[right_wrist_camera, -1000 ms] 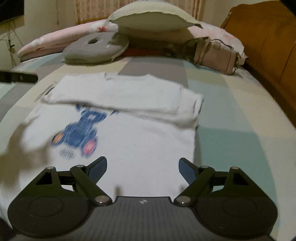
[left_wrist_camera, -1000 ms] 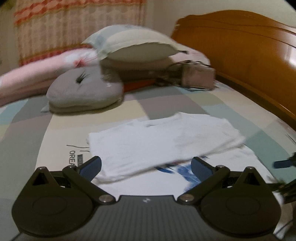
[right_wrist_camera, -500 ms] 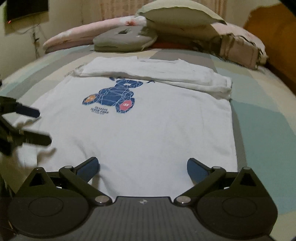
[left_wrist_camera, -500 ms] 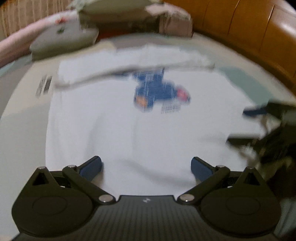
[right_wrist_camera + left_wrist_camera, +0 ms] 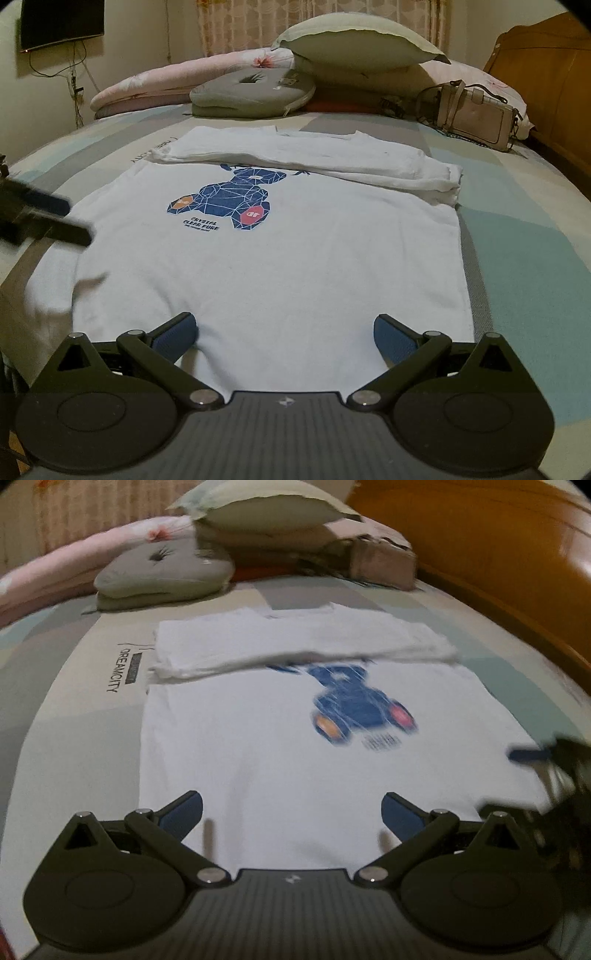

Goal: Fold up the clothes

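Patchwork bedding (image 5: 524,236) filled both views, the white T-shirt (image 5: 280,258) at centre with its top folded over. Only my right view showed the wall screen (image 5: 61,22) upper left. Left gripper (image 5: 291,812) and right gripper (image 5: 282,332) tilted down over the hem, jaws wide and empty, the right's just opened.

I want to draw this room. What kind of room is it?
Most likely a bedroom. There is a bed with a wooden headboard, pillows piled at the far side, and a white T-shirt spread out on it for folding.
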Demonstrator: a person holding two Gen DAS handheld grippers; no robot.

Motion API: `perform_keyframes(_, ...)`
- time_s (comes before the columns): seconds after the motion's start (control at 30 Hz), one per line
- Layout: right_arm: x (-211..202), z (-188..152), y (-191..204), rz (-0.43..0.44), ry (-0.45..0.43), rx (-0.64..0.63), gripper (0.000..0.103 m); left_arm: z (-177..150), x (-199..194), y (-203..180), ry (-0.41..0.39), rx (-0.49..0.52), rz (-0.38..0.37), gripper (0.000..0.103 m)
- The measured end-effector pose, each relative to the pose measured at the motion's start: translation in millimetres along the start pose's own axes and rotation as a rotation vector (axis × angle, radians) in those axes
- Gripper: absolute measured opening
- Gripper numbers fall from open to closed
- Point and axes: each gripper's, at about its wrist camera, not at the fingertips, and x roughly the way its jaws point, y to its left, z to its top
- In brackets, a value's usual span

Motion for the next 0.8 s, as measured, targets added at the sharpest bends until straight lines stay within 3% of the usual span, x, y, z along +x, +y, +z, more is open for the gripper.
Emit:
perform_keyframes(0.17, 0.4, 0.0, -0.1, 0.003, 0.002, -0.001, 0.103, 4.1, 28.3, 26.2, 0.017, -0.101, 0.031, 0.102)
perform_keyframes(0.27, 0.9, 0.1, -0.2, 0.003, 0.002, -0.003, 0.103, 1.7, 32.6, 33.3, 0.003, -0.084, 0.089, 0.102)
perform_keyframes(0.37, 1.5, 0.1, -0.1, 0.003, 0.001, -0.005, 0.103, 4.8, 25.3, 34.8, 0.005, -0.103, 0.092, 0.101)
perform_keyframes(0.47, 1.3, -0.9, 0.1, 0.002, -0.005, -0.005, 0.103, 2.9, 4.5, 15.3, -0.027, -0.03, 0.085, 0.101)
perform_keyframes(0.63, 0.7, -0.4, 0.8, 0.001, -0.003, -0.008, 0.103, -19.4, -14.9, -19.6, -0.004, 0.07, -0.016, 0.102)
perform_keyframes(0.8, -7.4, -3.1, -1.2, 0.0, 0.024, -0.02, 0.103, -47.3, -16.5, -29.7, 0.044, 0.059, 0.005, 0.102)
